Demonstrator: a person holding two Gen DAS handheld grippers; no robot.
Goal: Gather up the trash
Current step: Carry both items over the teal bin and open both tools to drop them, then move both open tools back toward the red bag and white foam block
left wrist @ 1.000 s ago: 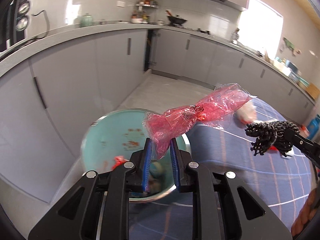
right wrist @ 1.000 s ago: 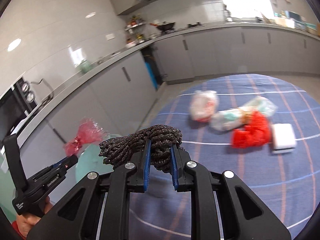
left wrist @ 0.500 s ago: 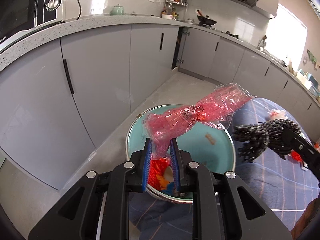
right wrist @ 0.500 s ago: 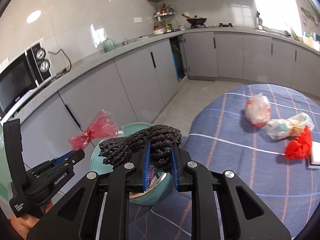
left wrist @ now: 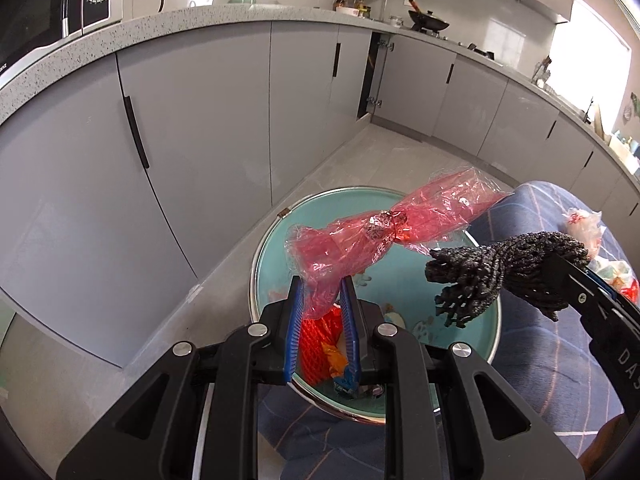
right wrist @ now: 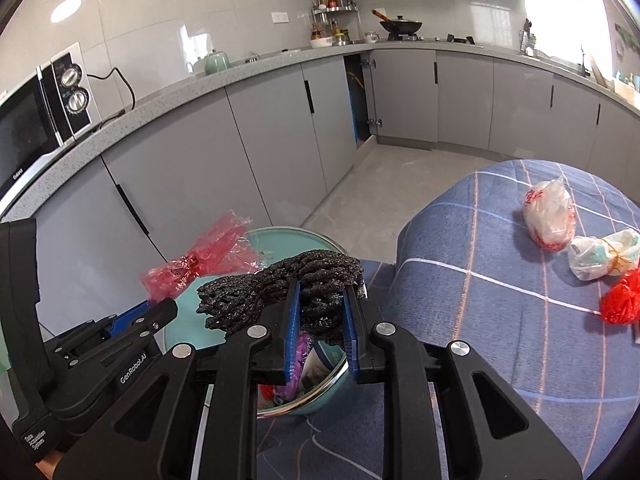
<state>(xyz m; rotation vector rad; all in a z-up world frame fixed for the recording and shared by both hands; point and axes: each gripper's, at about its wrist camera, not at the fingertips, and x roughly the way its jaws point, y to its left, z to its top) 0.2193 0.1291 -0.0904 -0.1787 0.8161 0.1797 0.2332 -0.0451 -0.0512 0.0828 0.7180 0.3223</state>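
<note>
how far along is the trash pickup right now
Partly done. The teal bin already holds wrappers. In hand: the left gripper pinches a pink cellophane wrapper and the right gripper grips a black mesh bundle, both over the bin. Left on the table: two white bags and a red bag.

Bin (left wrist: 280, 240): on the floor, between the cabinets (left wrist: 200, 120) and the tabletop (right wrist: 480, 300) edge; scraps inside. Above it: wrapper (left wrist: 384, 236) in left gripper (left wrist: 322, 312), mesh bundle (right wrist: 304, 280) in right gripper (right wrist: 320, 328), wrapper to the left. On the tabletop, far right: three bagged bundles (right wrist: 550, 216), close together.
</note>
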